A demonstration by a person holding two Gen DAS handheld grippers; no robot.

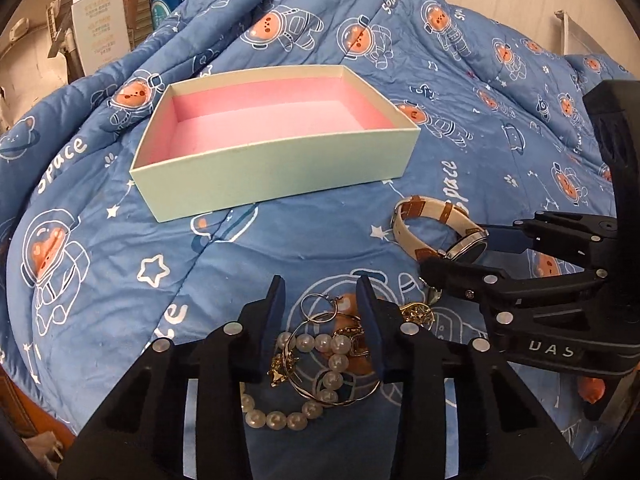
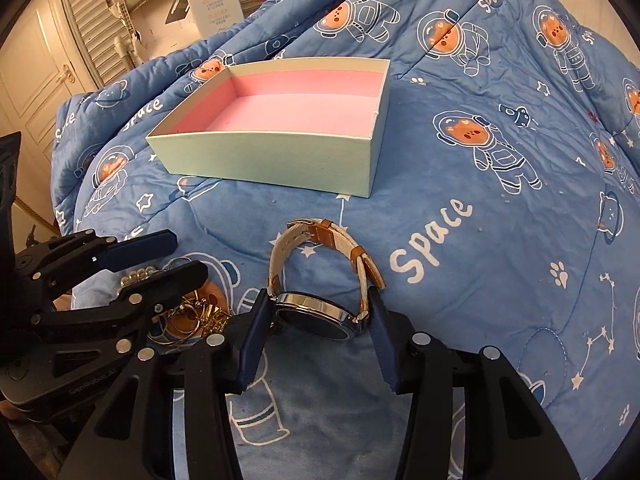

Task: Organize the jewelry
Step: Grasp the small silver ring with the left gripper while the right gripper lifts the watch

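A pale green box (image 1: 276,164) with a pink lining lies open on the blue quilt; it also shows in the right wrist view (image 2: 276,160). My left gripper (image 1: 322,292) is open over a pile of jewelry: a pearl bracelet (image 1: 320,376), silver hoops (image 1: 320,308) and gold pieces (image 1: 416,314). A watch (image 2: 320,312) with a cream and brown strap stands on the quilt. My right gripper (image 2: 318,304) has its fingers on either side of the watch case, touching it or nearly so. The watch also shows in the left wrist view (image 1: 436,224).
The quilt (image 2: 480,240) with space-bear print covers the whole surface and is bunched up behind the box. A white carton (image 1: 100,28) and a door (image 2: 36,80) stand beyond the quilt's far left edge.
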